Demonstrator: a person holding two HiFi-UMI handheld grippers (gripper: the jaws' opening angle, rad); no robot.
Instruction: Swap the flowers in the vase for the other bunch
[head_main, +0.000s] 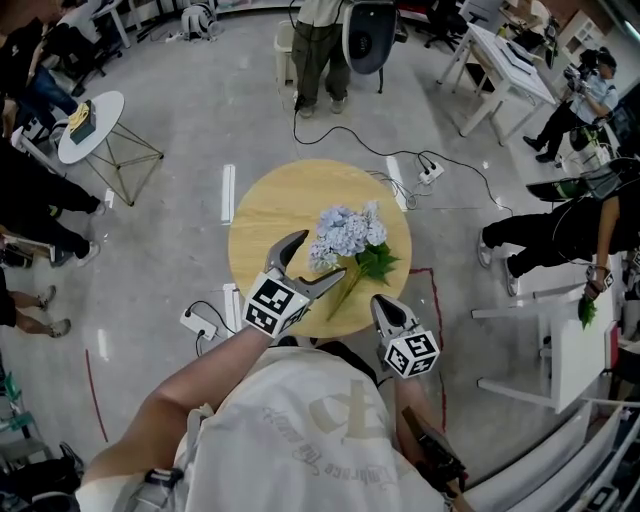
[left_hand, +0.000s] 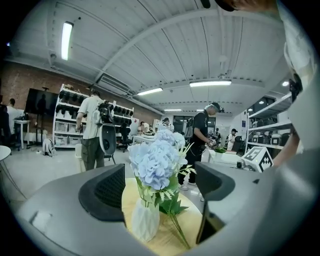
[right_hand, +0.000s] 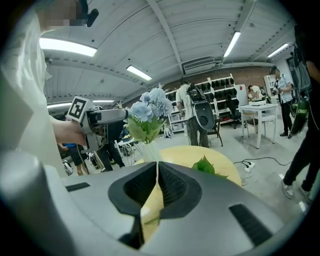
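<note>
We hold our left tongs (head_main: 322, 255) over the near edge of the round wooden tabletop (head_main: 270, 205), pointing nearly level at the flowers. Its two jaws are spread wide. In the left gripper view the white faceted vase (left_hand: 145, 222) stands upright in the gap between them but farther out, and neither pad touches it. The vase holds a bunch of blue hydrangeas (head_main: 345, 230), which rise above the level of the jaws.

A leafy green stalk (head_main: 372, 263) lies flat on the tabletop just to the right of the vase, with its cut end towards us. We cannot tell whether it carries a bloom.

Our right tongs (head_main: 383, 303) hang at the near right edge of the tabletop, close to our body. Its jaws are pressed together with nothing between them, and only the yellow wood shows past the slit.

Around us a person in olive trousers (head_main: 318, 50) stands beyond the tabletop, and a small white side table (head_main: 90, 125) sits well off to the left.
</note>
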